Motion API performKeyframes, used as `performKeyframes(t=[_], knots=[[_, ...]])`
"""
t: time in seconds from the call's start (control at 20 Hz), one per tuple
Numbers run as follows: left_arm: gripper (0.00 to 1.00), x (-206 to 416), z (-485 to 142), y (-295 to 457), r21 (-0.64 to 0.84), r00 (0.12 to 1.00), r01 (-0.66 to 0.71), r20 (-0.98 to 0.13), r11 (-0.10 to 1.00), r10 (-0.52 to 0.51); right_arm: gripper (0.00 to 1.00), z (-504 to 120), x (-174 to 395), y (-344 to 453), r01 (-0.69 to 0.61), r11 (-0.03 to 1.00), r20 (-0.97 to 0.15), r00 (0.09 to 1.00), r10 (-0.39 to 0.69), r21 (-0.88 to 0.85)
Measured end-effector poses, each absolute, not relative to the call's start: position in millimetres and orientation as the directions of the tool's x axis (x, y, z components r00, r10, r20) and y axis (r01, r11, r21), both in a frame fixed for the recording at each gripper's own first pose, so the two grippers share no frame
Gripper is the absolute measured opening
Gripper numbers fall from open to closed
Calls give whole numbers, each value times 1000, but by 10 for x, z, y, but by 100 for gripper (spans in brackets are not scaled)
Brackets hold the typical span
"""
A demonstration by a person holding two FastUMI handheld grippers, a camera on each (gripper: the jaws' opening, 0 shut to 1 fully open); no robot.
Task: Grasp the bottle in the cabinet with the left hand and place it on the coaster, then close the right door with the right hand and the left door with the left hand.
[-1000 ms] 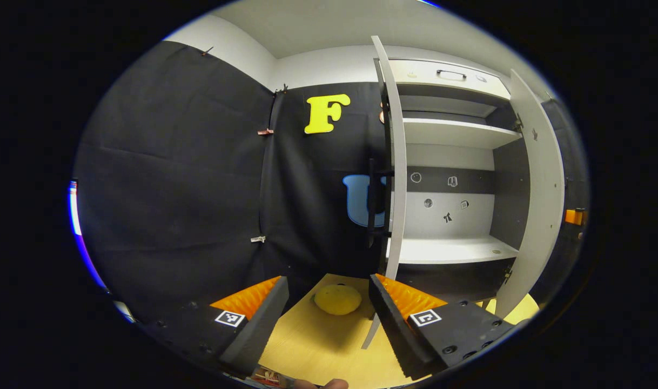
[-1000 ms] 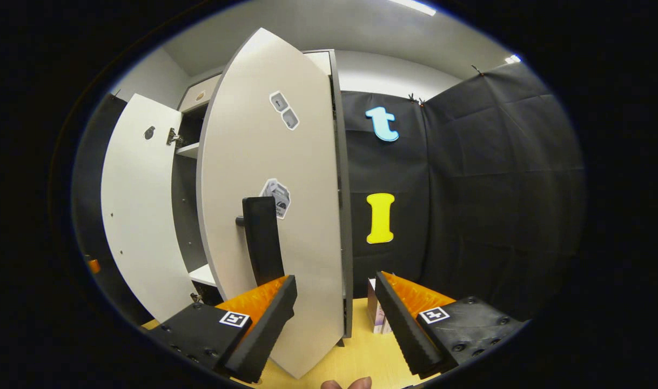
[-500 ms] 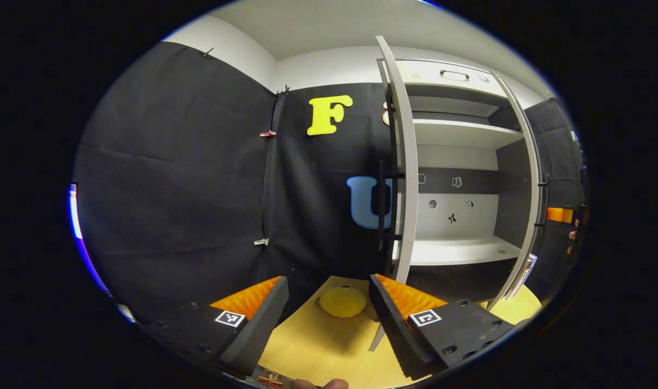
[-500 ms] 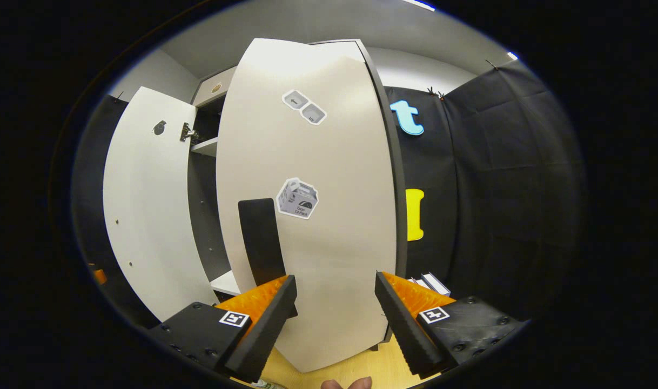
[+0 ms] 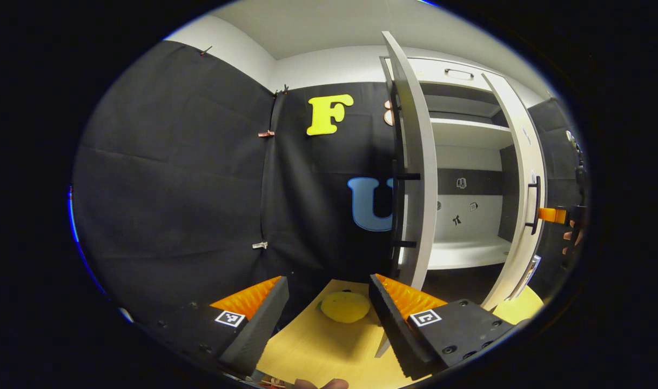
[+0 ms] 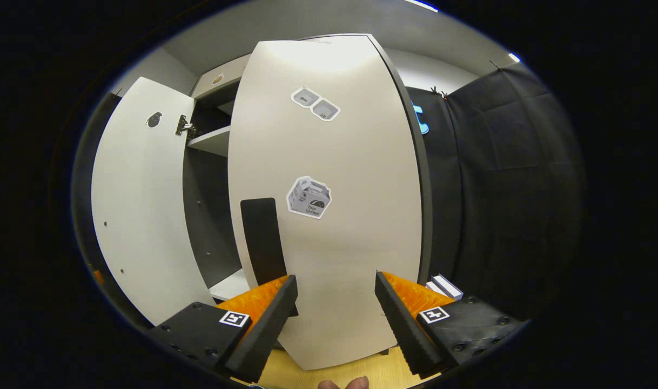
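My right gripper [image 6: 334, 302] is spread wide with nothing between its fingers, right up against the outer face of the right door [image 6: 329, 205]. The door's dark handle [image 6: 261, 240] stands upright just beyond my left fingertip; I cannot tell whether the finger touches it. Two stickers sit high on the door, one more near its middle. Past its left edge there's a gap showing a shelf [image 6: 210, 141], and further left the left door [image 6: 140, 205] swung wide, hinge [image 6: 184, 127] in sight. A small white box [image 6: 442, 285] lies on the wooden table [image 6: 329, 375] by my right finger.

My left gripper [image 5: 326, 310] is open too, holding nothing, hovering over the table [image 5: 318, 351]. Between its fingers, a bit further off, lies the yellow coaster [image 5: 344, 306], bare on top. Beyond my right fingertip the left door [image 5: 415, 173] stands nearly edge-on. Behind it is the cabinet's [image 5: 469, 162] white shelving with small stickers on the back panel. On the far right the right door [image 5: 526, 189] is angled partway closed, the right gripper [image 5: 556, 215] and a hand [image 5: 571, 240] just beside its handle. I can't see the bottle from here.
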State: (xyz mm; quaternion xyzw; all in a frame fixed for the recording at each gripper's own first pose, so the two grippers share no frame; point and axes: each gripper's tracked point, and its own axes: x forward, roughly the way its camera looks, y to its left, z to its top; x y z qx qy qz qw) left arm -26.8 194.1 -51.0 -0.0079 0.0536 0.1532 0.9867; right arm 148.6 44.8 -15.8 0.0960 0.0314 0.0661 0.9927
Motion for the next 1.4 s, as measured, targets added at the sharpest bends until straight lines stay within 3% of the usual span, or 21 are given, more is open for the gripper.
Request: performKeyframes(t=[0.35,0.85,1.3,1.4], knots=[[95,108,-404,2069,-11,962,-262,-89,965,260,98,-57,1339,272,-75,985,-27,996,80,153],[95,662,-305,2100,-33,977,-205,-76,978,202,97,-25,694,-91,0,999,-23,1000,1,42],[91,690,-277,1834,-38,988,-145,-65,989,142,97,9,329,-210,47,998,-21,999,-47,31],[94,687,-272,1723,-44,990,-124,-70,991,121,97,5,286,-226,49,998,-20,999,-48,34]])
